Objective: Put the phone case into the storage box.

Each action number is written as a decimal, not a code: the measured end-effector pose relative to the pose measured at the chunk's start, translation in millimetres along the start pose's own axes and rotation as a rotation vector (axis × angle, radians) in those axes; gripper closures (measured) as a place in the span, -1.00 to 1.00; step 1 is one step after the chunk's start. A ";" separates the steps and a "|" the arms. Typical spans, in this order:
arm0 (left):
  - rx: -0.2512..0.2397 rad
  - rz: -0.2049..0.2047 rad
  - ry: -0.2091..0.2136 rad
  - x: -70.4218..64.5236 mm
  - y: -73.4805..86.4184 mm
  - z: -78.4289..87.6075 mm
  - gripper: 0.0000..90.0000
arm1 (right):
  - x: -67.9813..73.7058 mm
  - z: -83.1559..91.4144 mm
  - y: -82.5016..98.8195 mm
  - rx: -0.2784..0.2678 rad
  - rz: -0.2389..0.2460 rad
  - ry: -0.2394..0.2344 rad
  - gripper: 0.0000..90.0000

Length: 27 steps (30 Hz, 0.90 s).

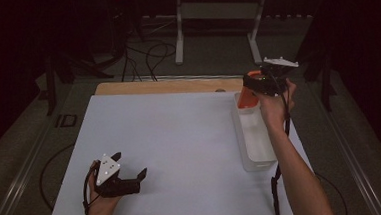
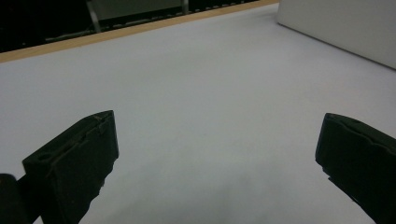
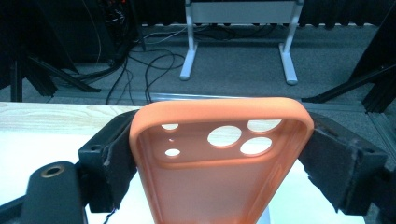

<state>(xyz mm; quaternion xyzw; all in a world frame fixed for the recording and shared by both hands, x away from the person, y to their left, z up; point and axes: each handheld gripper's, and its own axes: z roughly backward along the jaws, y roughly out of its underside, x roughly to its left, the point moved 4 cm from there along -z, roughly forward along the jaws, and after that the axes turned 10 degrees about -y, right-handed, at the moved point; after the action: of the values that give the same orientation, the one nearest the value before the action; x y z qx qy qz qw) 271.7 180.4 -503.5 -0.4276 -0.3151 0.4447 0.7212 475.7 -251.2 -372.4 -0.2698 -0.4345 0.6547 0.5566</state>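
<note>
Right tool [image 1: 251,86] grips one orange phone case [image 3: 219,158]: jaws press its two long sides, camera-cutout end pointing away from the hand. Five cutouts counted in the case, three large, two small. In the high view the case [image 1: 247,98] hangs above the far end of the tray [image 1: 259,156], just off the tool's underside, clear of the tray floor as far as can be told.

One tray, white, long, at the right edge of the counter [image 1: 170,144]. Left of the tray, well apart from it and toward the near edge, the left tool [image 1: 130,175] rests low over the counter, jaws spread wide, nothing between them; the left gripper view shows bare white sheet [image 2: 205,102] in the gap.

One case, one tray, two tools.
</note>
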 end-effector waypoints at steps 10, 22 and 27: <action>0.000 0.000 0.001 -0.4 0.1 -0.1 -1.00 | -4.3 -5.2 7.2 0.014 -0.011 0.011 -0.63; 0.000 0.002 0.001 -0.2 0.1 0.1 -1.00 | -4.5 -10.7 11.9 0.027 -0.008 0.017 -0.63; -0.001 0.001 0.002 -0.5 0.1 0.0 -1.00 | -5.3 -13.3 14.3 0.033 -0.012 0.018 -0.63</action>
<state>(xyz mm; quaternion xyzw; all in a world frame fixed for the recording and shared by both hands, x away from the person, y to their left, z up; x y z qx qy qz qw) 271.5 179.9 -503.6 -0.4283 -0.3144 0.4448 0.7210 480.9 -252.8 -391.8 -0.2639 -0.4203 0.6560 0.5687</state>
